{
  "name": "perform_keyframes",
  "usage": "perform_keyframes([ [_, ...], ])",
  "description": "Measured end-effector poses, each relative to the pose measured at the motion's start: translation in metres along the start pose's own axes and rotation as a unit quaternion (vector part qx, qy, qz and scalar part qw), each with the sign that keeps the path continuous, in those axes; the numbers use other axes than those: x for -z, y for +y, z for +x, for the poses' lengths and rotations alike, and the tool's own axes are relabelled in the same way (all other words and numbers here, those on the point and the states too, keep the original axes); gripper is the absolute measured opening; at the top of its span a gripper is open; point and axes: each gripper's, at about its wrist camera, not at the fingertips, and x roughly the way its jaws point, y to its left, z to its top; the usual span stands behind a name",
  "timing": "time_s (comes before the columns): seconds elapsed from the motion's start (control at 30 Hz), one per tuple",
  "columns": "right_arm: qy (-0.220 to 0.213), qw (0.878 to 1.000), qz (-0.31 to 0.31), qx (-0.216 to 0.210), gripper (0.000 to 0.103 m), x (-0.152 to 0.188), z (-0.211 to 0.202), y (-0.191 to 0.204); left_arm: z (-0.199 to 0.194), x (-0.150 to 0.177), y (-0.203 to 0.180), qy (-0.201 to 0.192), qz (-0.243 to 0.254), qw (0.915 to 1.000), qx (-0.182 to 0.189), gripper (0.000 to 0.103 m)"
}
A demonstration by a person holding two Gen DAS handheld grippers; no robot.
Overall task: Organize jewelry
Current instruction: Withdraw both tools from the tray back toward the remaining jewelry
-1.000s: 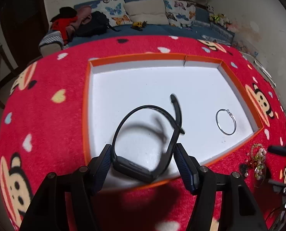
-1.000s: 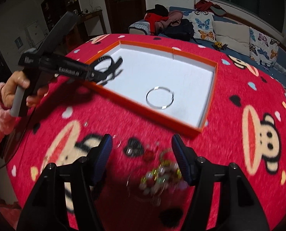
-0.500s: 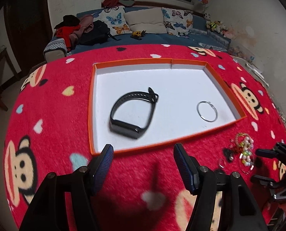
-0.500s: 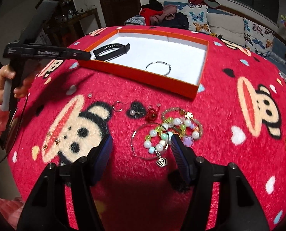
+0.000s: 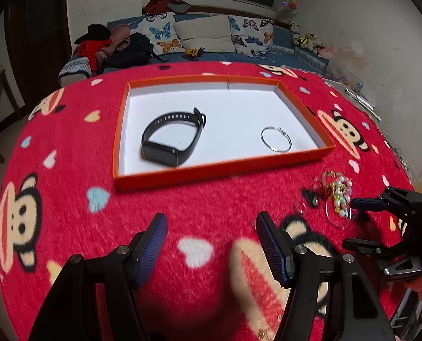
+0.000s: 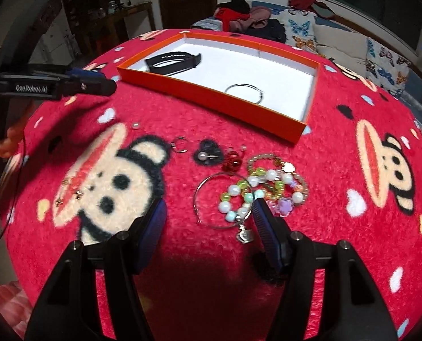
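Observation:
An orange-rimmed white tray (image 5: 219, 172) (image 6: 208, 91) lies on the red table. In it lie a black wristband (image 5: 172, 139) (image 6: 172, 61) and a thin silver bangle (image 5: 276, 139) (image 6: 245, 92). My left gripper (image 5: 211, 247) is open and empty, above the cloth in front of the tray. My right gripper (image 6: 209, 221) is open, low over a silver bangle with a heart charm (image 6: 219, 201) and beaded bracelets (image 6: 273, 184) (image 5: 337, 191). Its right finger (image 6: 267, 227) is beside the beads.
Small pieces lie on the cloth left of the bracelets: a ring (image 6: 181, 145), a pearl earring (image 6: 203, 156), a red bead charm (image 6: 232, 162), a loose pearl (image 6: 136, 126) and gold studs (image 6: 71, 191). A sofa with cushions (image 5: 211, 37) stands behind the table.
My left gripper let go of the black wristband in the tray and drew back to the near side. My right gripper came down closer to the bracelets.

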Motion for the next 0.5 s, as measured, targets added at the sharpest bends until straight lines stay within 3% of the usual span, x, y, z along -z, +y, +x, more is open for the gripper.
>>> perform_keyframes([
  [0.13, 0.003, 0.999, 0.001, -0.037, 0.063, 0.004, -0.001, 0.006, 0.003, 0.008, 0.003, 0.006, -0.007, 1.0000, 0.001, 0.069],
  [0.5, -0.002, 0.999, 0.037, -0.016, 0.065, -0.006, 0.007, -0.014, 0.006, 0.014, 0.015, 0.007, -0.029, 0.9995, 0.006, 0.069],
])
